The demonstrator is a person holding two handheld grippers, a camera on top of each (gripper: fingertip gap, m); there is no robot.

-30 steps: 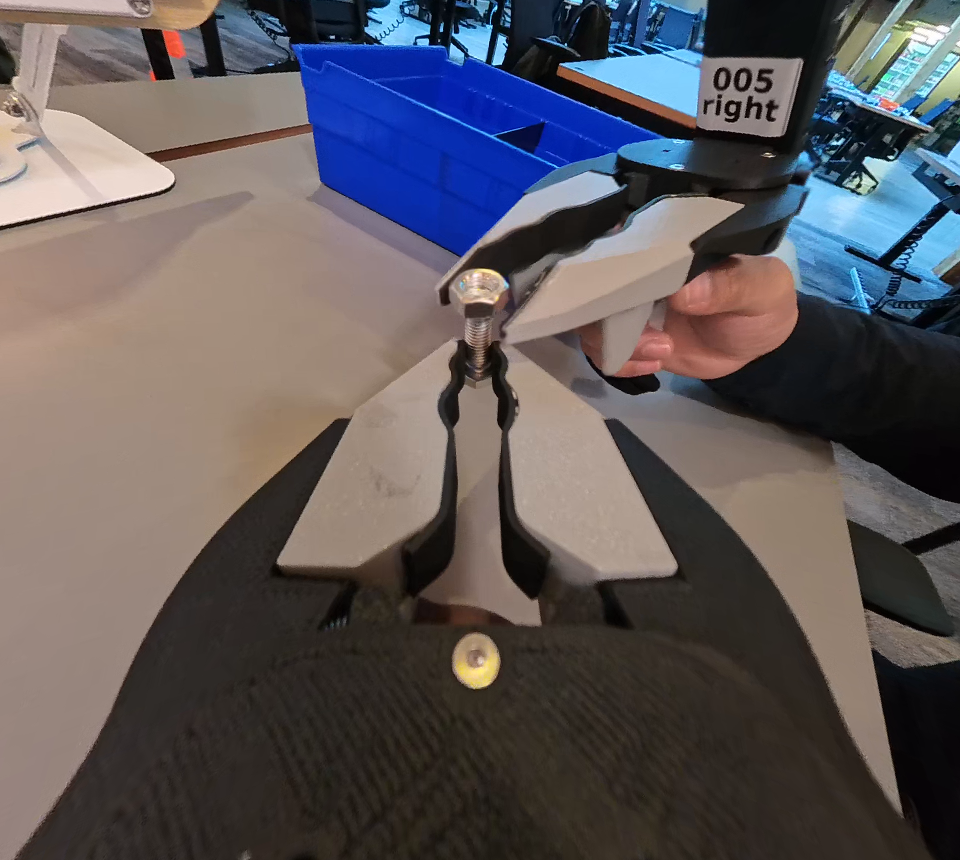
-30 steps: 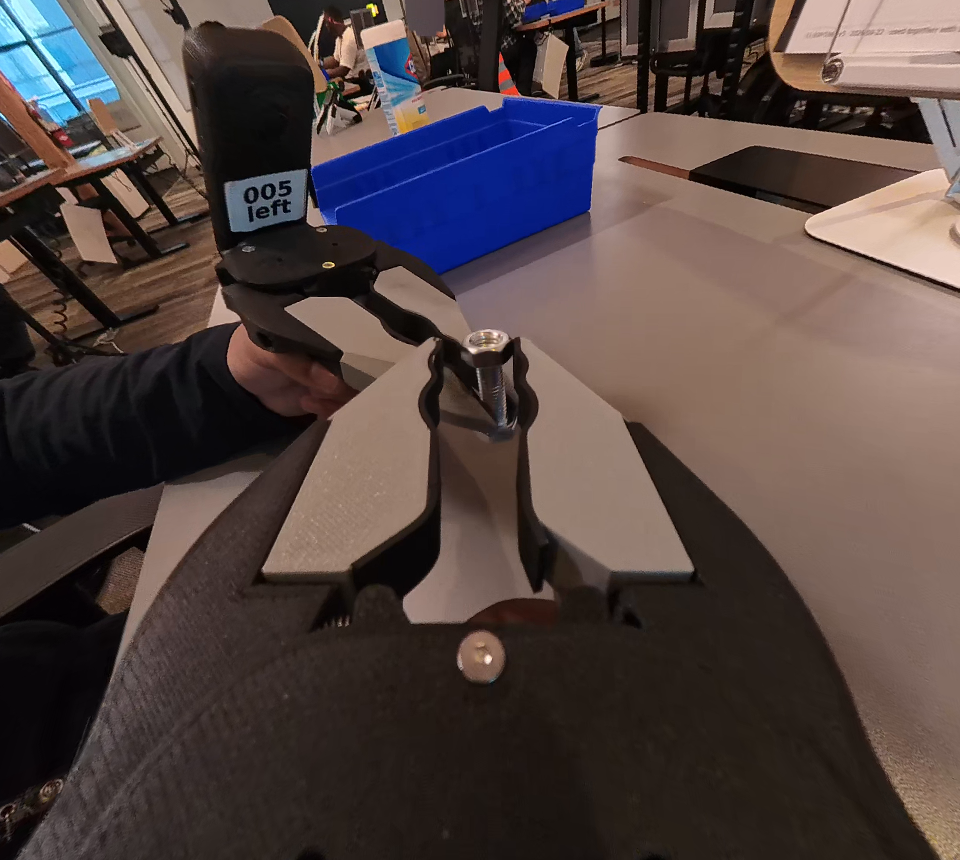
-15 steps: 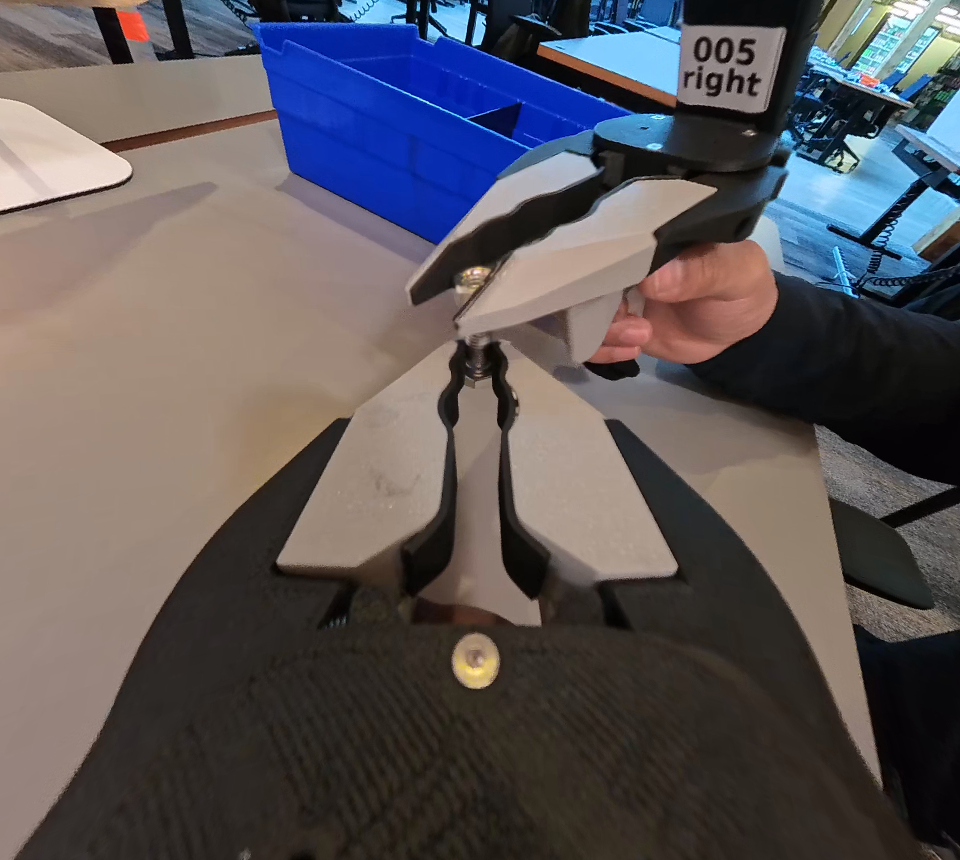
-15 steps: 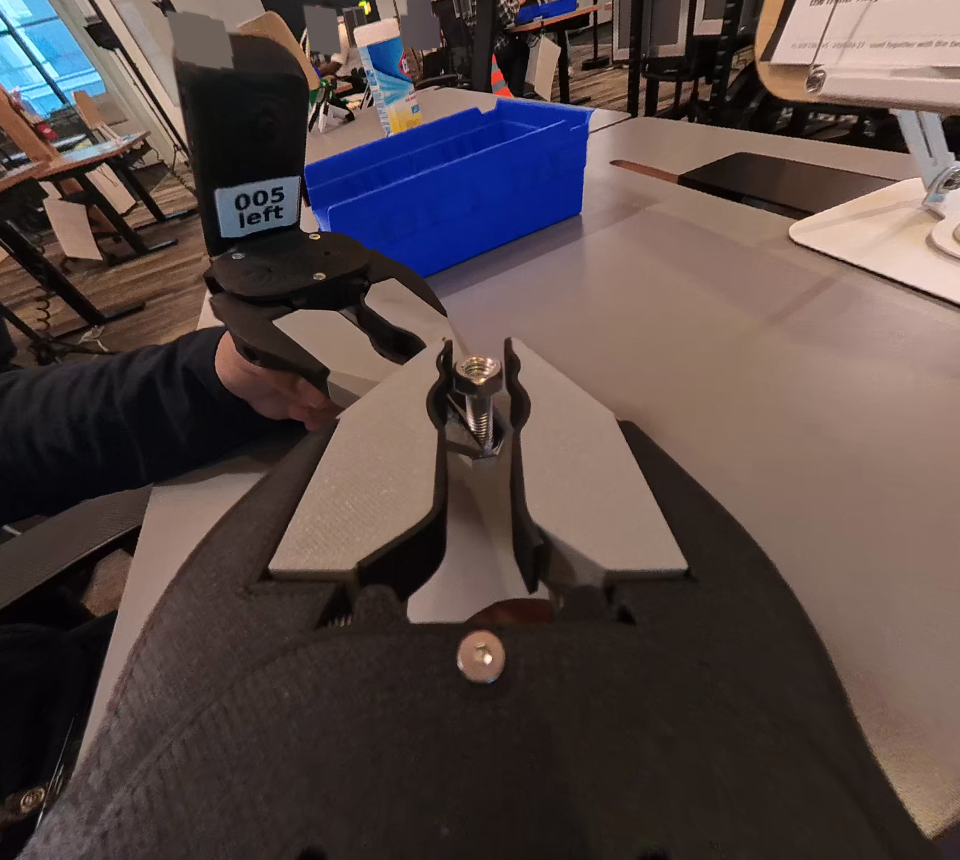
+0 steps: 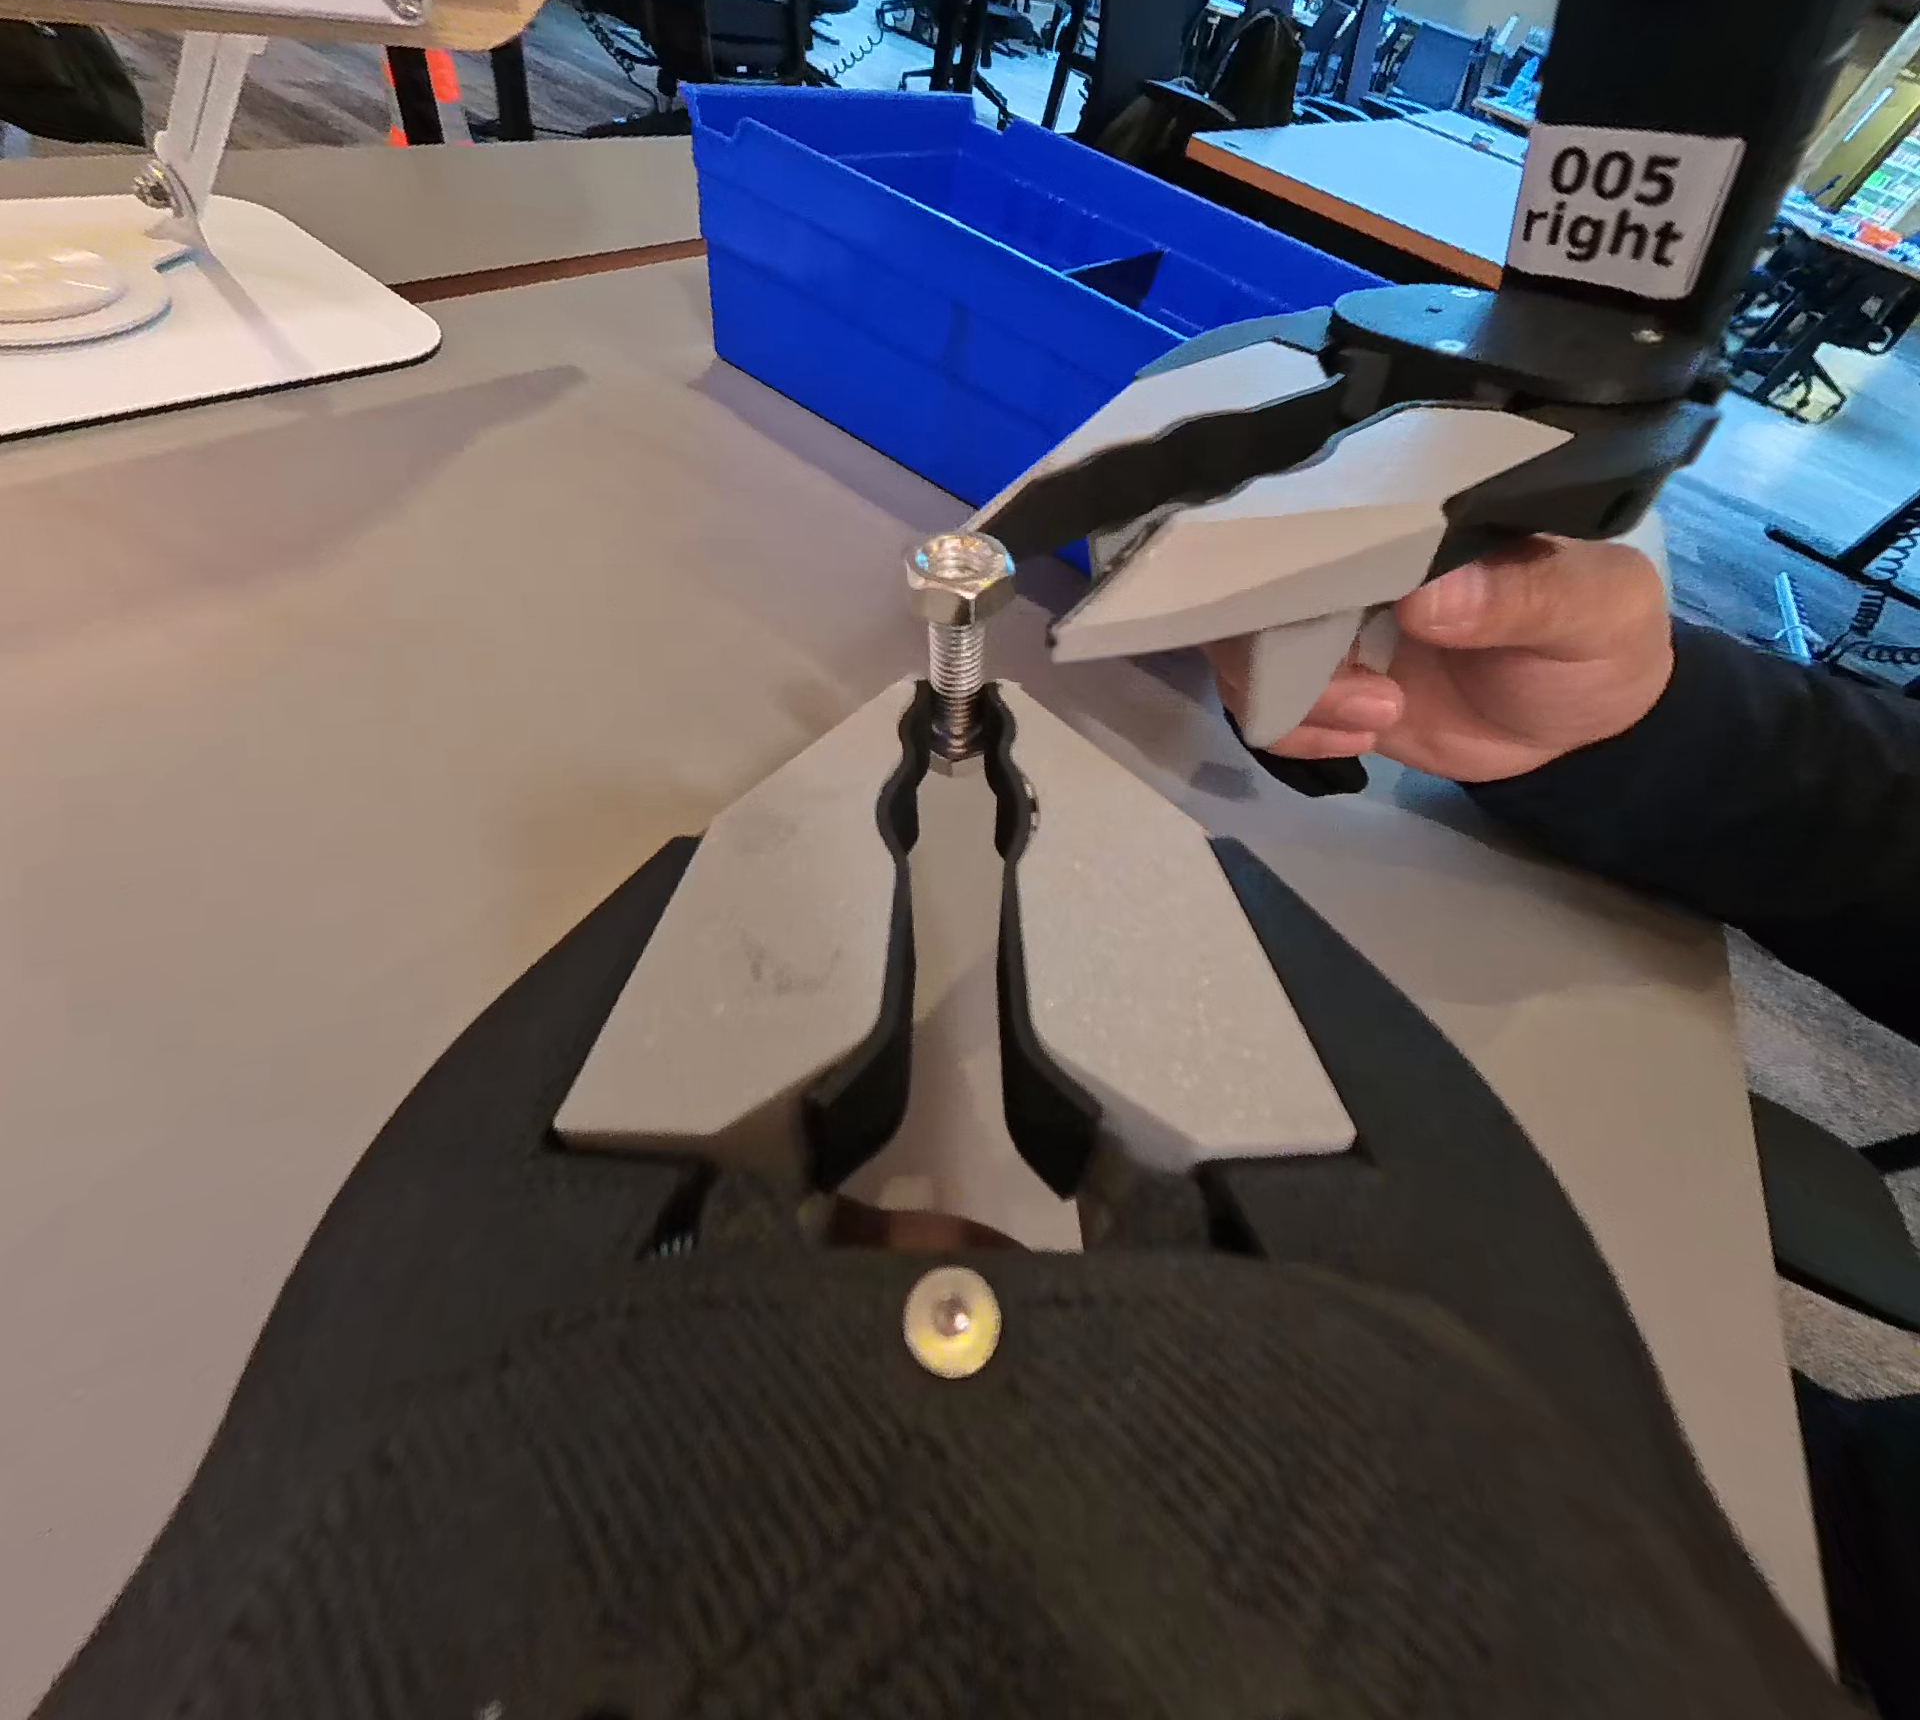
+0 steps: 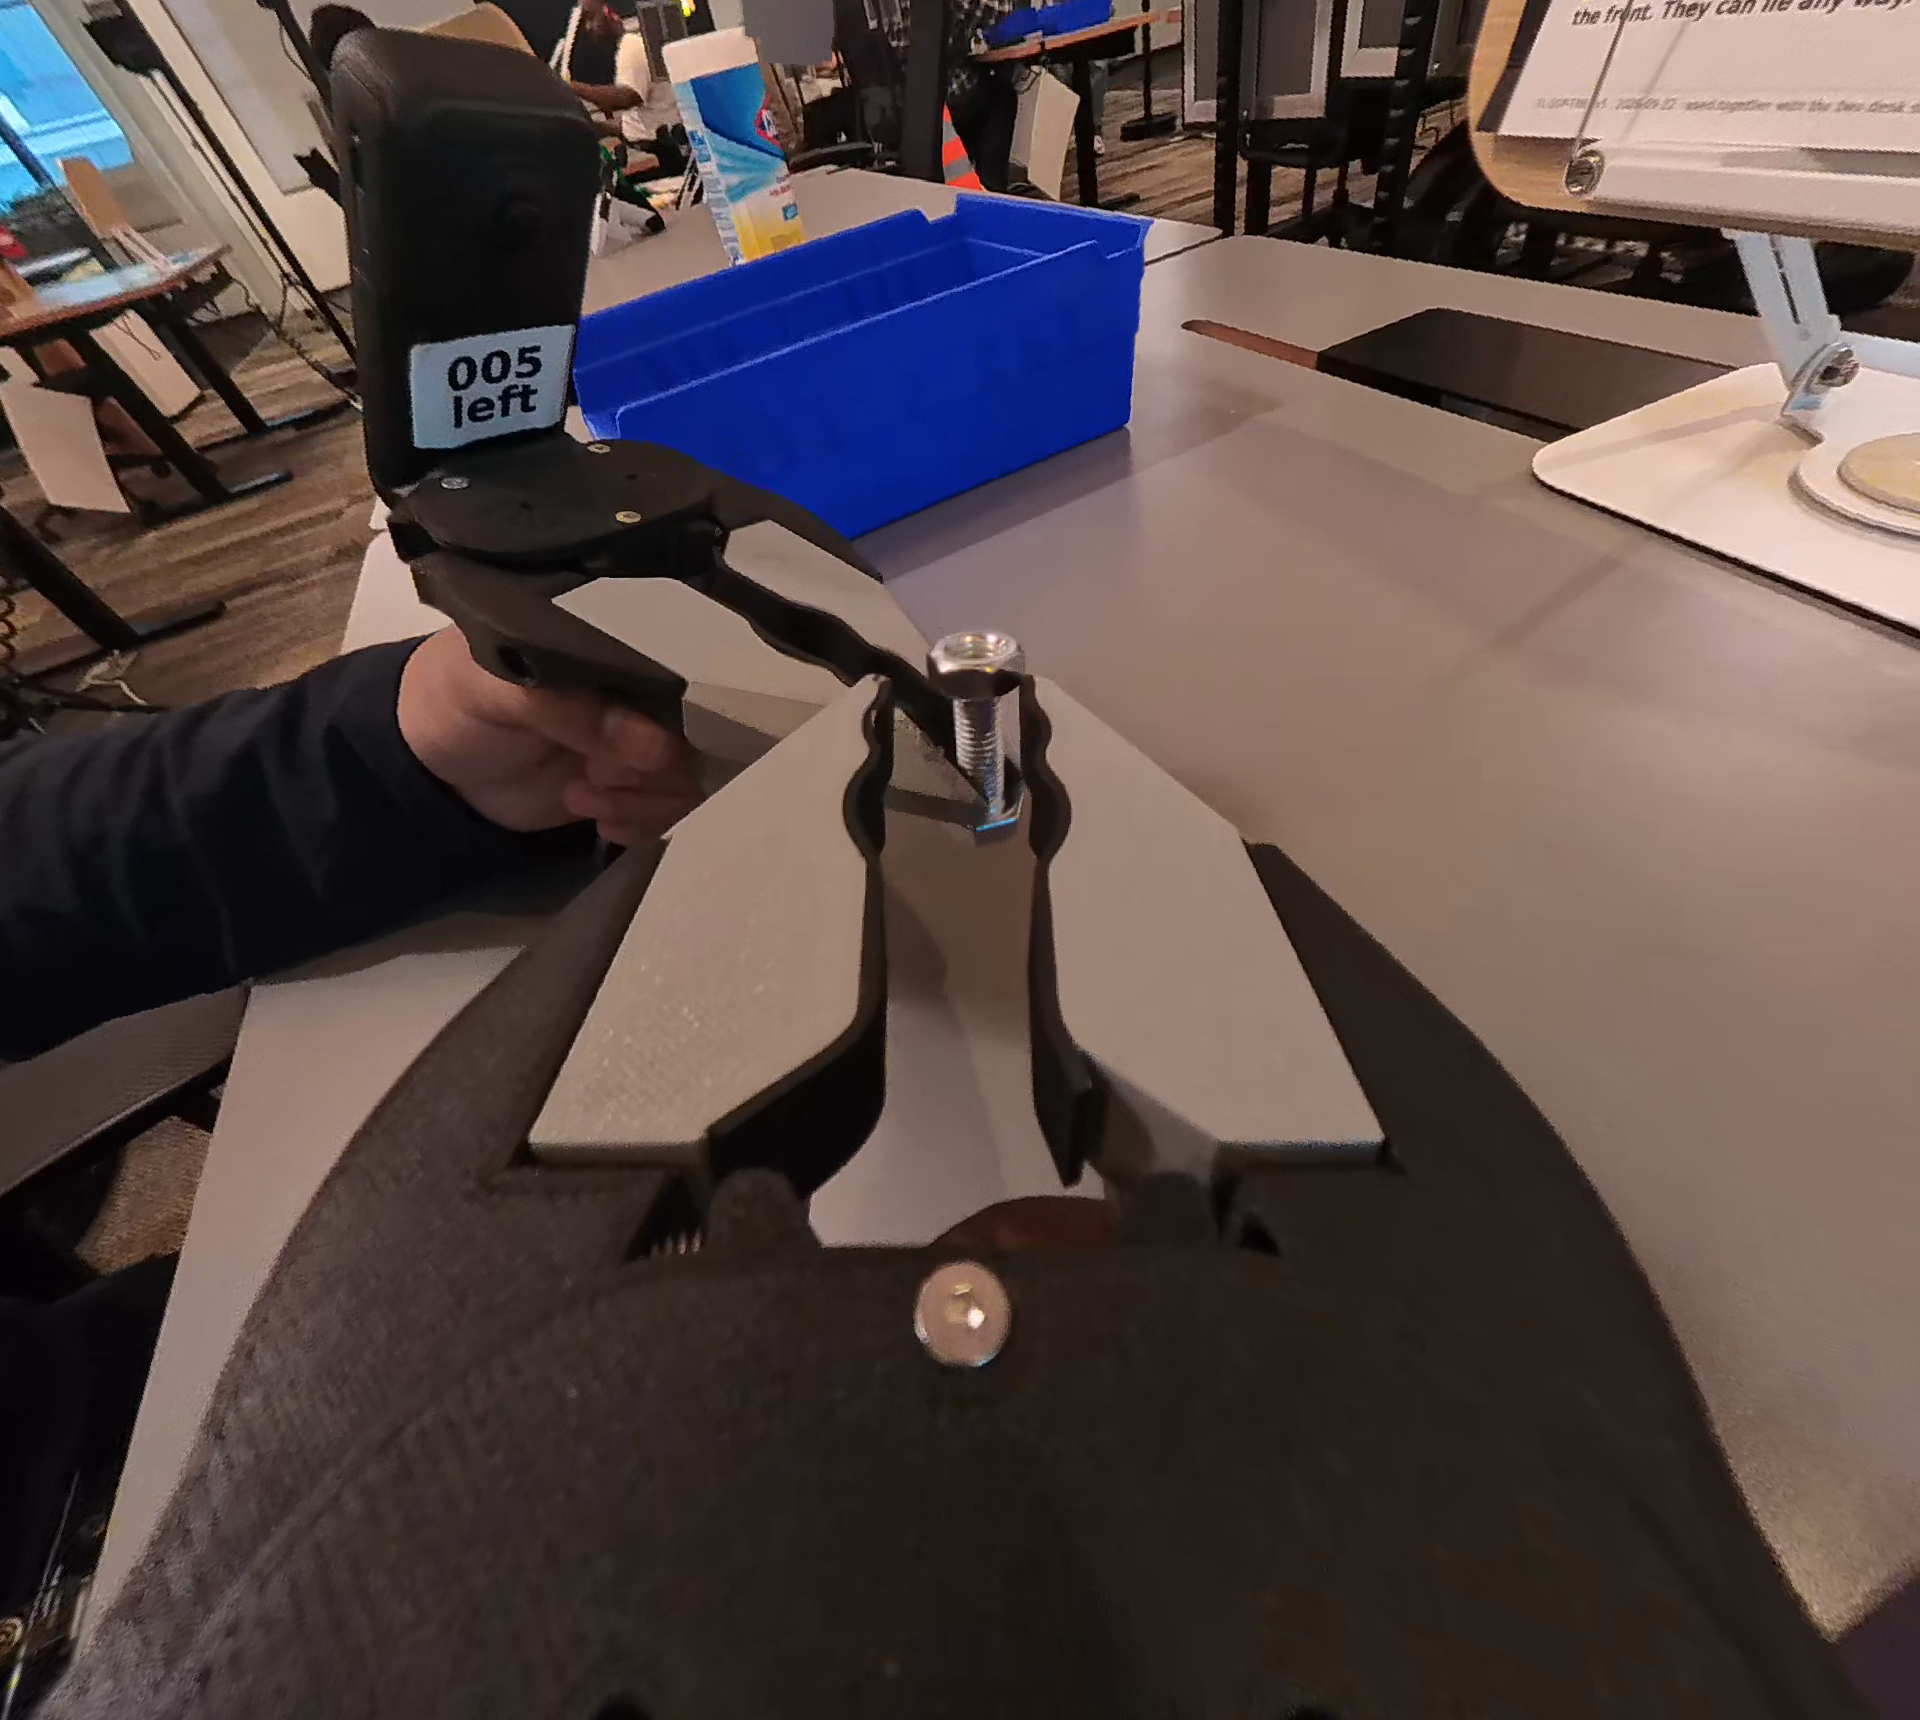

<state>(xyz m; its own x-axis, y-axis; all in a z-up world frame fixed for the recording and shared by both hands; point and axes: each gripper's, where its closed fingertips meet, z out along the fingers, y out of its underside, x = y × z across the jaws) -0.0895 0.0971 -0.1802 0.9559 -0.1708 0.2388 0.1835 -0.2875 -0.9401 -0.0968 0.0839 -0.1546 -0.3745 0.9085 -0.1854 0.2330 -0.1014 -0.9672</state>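
Note:
My left gripper (image 5: pixel 956 735) is shut on the hex head of a silver bolt (image 5: pixel 954 657) and holds it upright above the grey table (image 5: pixel 416 683). A hex nut (image 5: pixel 958 574) sits at the top of the thread. My right gripper (image 6: pixel 951 709) is open, its jaws apart on either side of the nut (image 6: pixel 975 662) without clamping it. In the left wrist view the right gripper (image 5: pixel 1029 584) reaches in from the right, its far fingertip (image 5: pixel 1003 532) against the nut. In the right wrist view the left gripper (image 6: pixel 940 777) comes in from the left under the bolt (image 6: pixel 979 751).
A blue bin (image 5: pixel 935 299) with a divider stands behind the grippers, also in the right wrist view (image 6: pixel 883 382). A white stand (image 5: pixel 208 320) holding a printed sheet is at the table's far side. A wipes canister (image 6: pixel 738 143) stands behind the bin. A black pad (image 6: pixel 1507 361) lies beside the stand. Only a small space, under 4 cm, lies between the two pairs of fingers.
Half a second ago my right gripper was closed on the nut. It has since opened and drawn back slightly. My left gripper still holds the bolt upright.

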